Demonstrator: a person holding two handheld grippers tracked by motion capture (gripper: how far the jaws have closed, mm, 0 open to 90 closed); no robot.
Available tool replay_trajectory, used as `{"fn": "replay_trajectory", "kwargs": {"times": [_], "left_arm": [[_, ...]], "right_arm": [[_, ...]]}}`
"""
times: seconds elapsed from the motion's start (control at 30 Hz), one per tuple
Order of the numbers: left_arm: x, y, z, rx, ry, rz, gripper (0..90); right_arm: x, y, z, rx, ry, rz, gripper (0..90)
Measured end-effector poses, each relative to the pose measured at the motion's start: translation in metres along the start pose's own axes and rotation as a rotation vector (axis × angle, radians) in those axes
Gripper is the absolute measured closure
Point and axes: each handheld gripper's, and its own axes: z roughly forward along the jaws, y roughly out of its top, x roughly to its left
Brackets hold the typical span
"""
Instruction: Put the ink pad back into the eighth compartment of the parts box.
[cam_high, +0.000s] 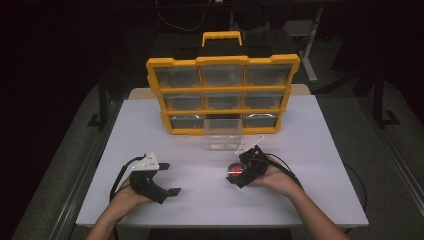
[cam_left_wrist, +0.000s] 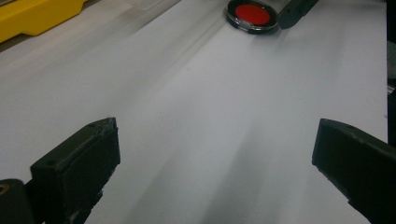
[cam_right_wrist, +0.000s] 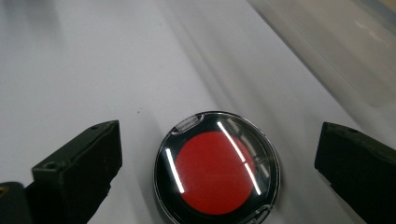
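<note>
A small round case with a red centre and a clear lid (cam_high: 235, 171) lies flat on the white table (cam_high: 200, 150). My right gripper (cam_high: 234, 175) hovers right over it, open, and in the right gripper view the round case (cam_right_wrist: 217, 170) sits between the two spread jaws, touching neither. My left gripper (cam_high: 169, 178) rests at the table's front left, open, with nothing between its jaws. In the left gripper view the round case (cam_left_wrist: 252, 16) lies far ahead, with a jaw of the other gripper beside it. A clear drawer (cam_high: 223, 134) is pulled out of the yellow organiser (cam_high: 222, 92).
The yellow organiser with a black top handle (cam_high: 221, 40) stands upright at the back of the table, holding several clear drawers. The pulled-out drawer (cam_right_wrist: 336, 56) lies just beyond the round case. Cables trail from both grippers toward the front edge.
</note>
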Motion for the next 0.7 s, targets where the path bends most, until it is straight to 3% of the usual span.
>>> {"fn": "replay_trajectory", "kwargs": {"times": [0.33,0.7], "left_arm": [[-0.0003,0.0,0.0001,0.0,0.0,0.001,0.5],[-0.0003,0.0001,-0.0003,-0.001,0.001,0.001,0.5]], "right_arm": [[0.0012,-0.0008,0.0031,0.03,-0.008,-0.014,0.8],[0.0009,-0.0013,0.0023,0.042,-0.01,-0.013,12.0]]}}
